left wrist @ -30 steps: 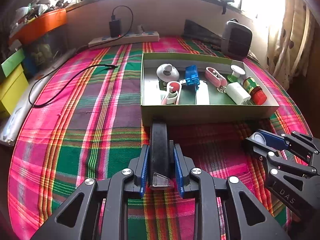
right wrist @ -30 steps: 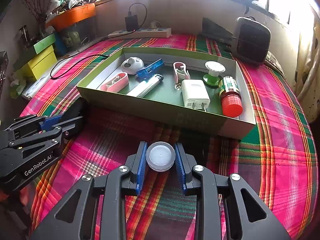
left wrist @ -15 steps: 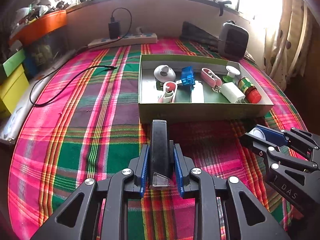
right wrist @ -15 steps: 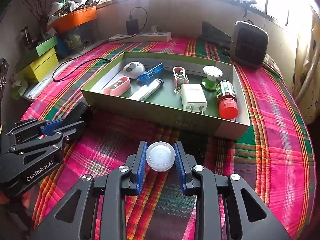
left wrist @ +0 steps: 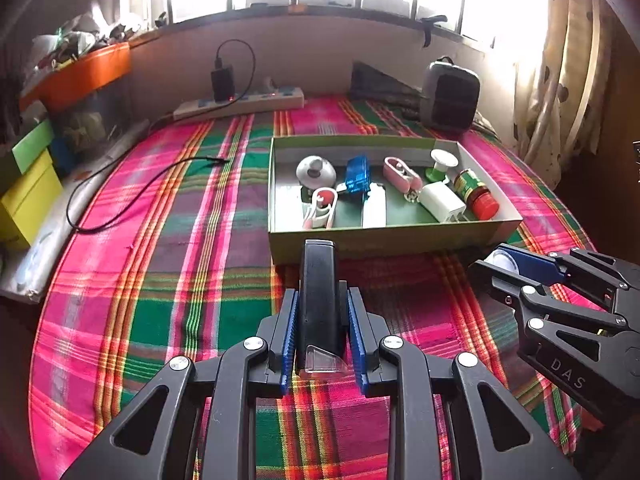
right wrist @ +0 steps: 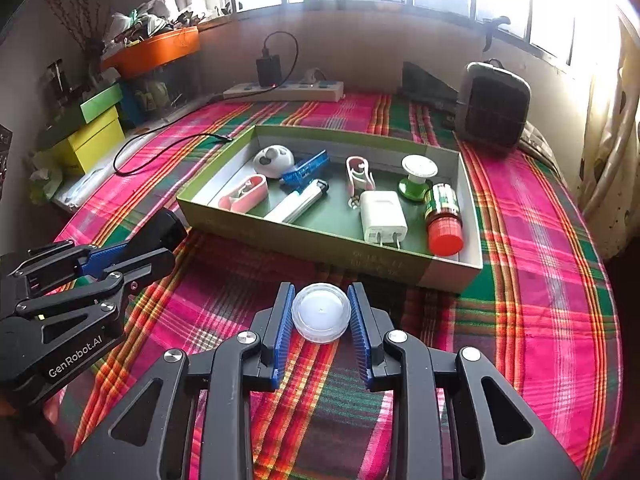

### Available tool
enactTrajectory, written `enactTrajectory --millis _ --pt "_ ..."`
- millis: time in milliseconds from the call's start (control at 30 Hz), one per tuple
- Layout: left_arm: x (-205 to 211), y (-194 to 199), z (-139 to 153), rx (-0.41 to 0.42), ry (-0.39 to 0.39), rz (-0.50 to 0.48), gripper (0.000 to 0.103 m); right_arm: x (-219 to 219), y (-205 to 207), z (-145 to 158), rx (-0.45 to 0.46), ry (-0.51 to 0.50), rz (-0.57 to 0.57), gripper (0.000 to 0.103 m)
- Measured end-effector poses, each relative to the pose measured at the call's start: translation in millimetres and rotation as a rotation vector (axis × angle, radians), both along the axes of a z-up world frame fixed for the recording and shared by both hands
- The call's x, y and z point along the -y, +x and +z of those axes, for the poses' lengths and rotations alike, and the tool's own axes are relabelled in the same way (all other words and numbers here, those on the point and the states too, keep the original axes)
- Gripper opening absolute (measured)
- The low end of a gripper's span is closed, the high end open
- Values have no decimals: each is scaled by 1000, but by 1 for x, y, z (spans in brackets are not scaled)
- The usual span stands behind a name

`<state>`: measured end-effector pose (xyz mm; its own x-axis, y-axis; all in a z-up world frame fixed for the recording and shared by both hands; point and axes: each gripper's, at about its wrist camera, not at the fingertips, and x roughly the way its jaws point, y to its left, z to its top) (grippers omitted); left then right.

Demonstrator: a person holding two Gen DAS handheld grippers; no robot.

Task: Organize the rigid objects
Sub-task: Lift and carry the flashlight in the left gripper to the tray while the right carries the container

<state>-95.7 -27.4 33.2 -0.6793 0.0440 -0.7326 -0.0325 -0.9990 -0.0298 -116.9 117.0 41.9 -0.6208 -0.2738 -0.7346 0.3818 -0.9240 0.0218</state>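
Note:
In the left wrist view my left gripper [left wrist: 320, 312] is shut on a black oblong object [left wrist: 318, 280], held above the plaid cloth just short of the green box [left wrist: 392, 242]. From the right wrist view the left gripper [right wrist: 136, 252] shows at the left edge with the black object [right wrist: 170, 228] sticking out of its tips. My right gripper [right wrist: 321, 312] is shut on a clear round lid [right wrist: 321, 313], also in front of the box [right wrist: 304, 240]. At the right of the left wrist view, the right gripper [left wrist: 516, 270] holds the lid [left wrist: 502, 262].
The box holds a grey round piece [right wrist: 274, 159], a blue part [right wrist: 306, 168], two pink clips, a white tube [right wrist: 298, 202], a white charger [right wrist: 382, 216], a green spool [right wrist: 418, 178] and a red-capped bottle [right wrist: 444, 220]. A black cable [left wrist: 132, 188], power strip [left wrist: 240, 106] and heater [left wrist: 450, 98] lie beyond.
My left gripper has risen and drawn back a little, so the box looks smaller and farther off. Both grips are unchanged, and the right gripper has hardly moved.

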Motion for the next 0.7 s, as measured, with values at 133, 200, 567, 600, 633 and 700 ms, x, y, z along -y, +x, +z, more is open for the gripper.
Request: enactTrajectory --millis 133,200,567,600,633,700 --pt "0 -3 6 -4 16 -13 23 0 -1 7 -12 -2 4 29" --pt "0 -4 10 -15 13 -17 23 0 -2 10 -18 -4 6 29" --pt "0 -19 23 -34 18 -32 23 -1 -12 28 -53 -4 1 29" --pt "1 -21 24 -34 18 -32 23 -1 -13 29 -55 -4 1 29" --pt "1 -23 25 -34 17 -33 23 -1 -14 29 -55 -4 1 29" --pt "2 -24 25 -35 20 -32 23 -1 -17 31 -56 -5 3 29"
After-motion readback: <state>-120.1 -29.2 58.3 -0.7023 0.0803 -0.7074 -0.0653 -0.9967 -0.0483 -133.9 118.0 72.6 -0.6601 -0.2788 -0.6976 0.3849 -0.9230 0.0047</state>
